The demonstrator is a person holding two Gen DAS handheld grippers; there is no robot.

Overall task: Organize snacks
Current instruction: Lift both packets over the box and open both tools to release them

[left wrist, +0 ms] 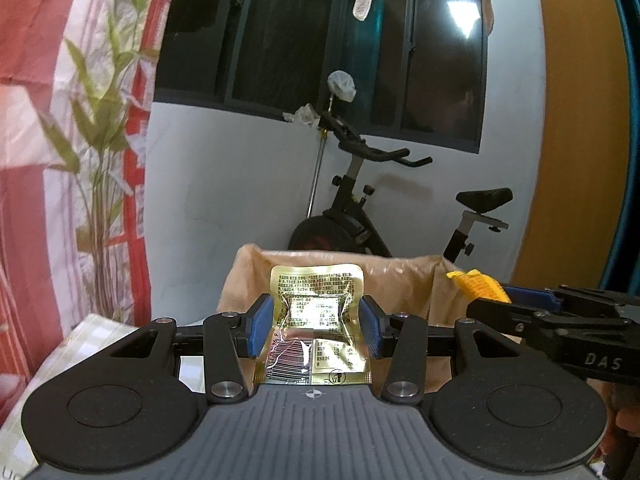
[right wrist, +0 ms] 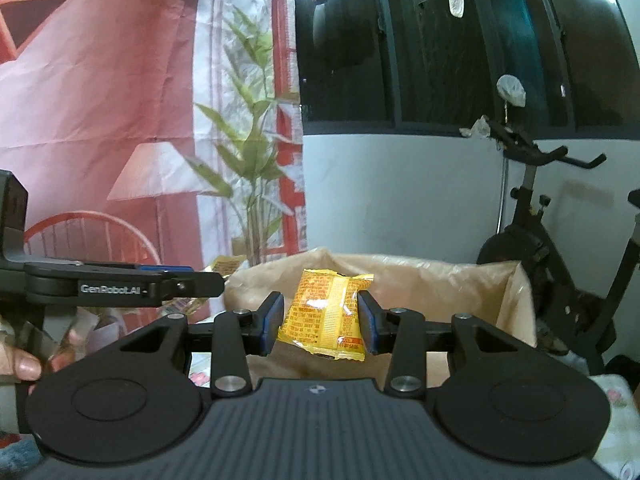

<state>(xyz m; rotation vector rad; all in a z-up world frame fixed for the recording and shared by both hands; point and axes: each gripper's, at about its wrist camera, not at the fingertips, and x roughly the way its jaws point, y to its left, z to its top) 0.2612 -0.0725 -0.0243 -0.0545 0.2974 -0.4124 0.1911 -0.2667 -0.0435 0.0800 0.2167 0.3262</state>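
Room was pretty dim; a lamp reflected in the dark window (left wrist: 464,20), glare blew out the gold packet (left wrist: 316,308), and fisheye bent the edges.

Your left wrist camera looks forward, slightly downward, along its gripper (left wrist: 316,326), close above the lined box (left wrist: 404,276) at centre frame. Your right wrist camera faces likewise from alongside. Both views share the box (right wrist: 440,280), exercise bike (left wrist: 360,216) and dark window (left wrist: 320,40).

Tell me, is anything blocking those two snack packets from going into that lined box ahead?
Nothing visible. The gold packet in the left gripper and the yellow packet in the right gripper are both held before the open-topped box, with no lid or object between.
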